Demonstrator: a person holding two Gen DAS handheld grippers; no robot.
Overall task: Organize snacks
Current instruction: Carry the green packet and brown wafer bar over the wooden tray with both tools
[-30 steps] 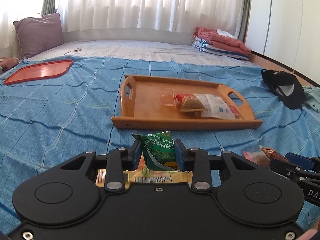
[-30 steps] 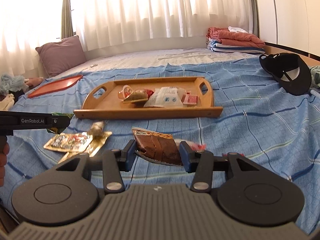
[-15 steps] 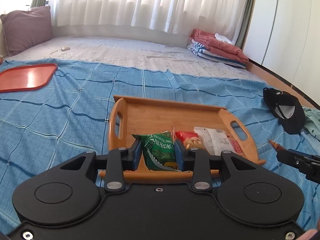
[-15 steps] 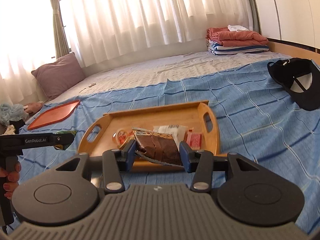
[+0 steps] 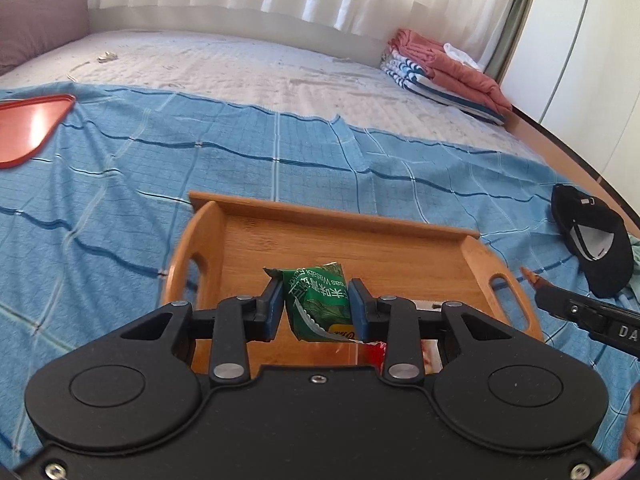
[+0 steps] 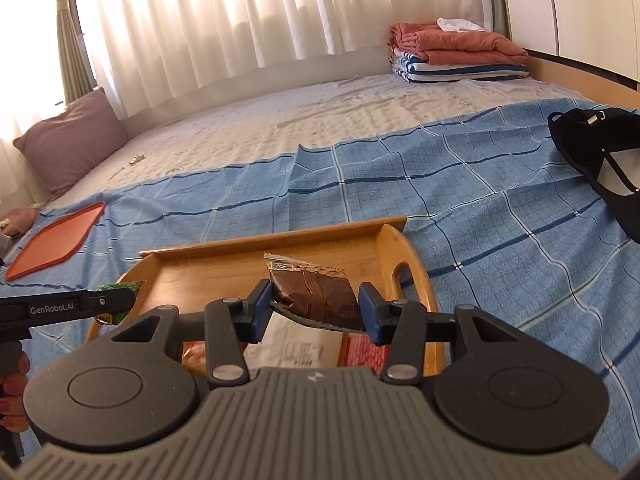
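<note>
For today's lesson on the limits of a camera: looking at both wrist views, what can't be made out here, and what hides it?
- Left wrist view: snacks already in the wooden tray are mostly hidden behind the left claw and its green packet.
- Right wrist view: the white packet's print is too small, and the right claw covers part of it.
- Black cap: cut off by the right edge.

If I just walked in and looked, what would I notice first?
You'd spot the two snacks held up over the wooden tray on the blue blanket: a green wasabi snack packet pinched in the left gripper, and a brown chocolate cake packet pinched in the right gripper. Then the red tray far left and the black cap at the right.
</note>
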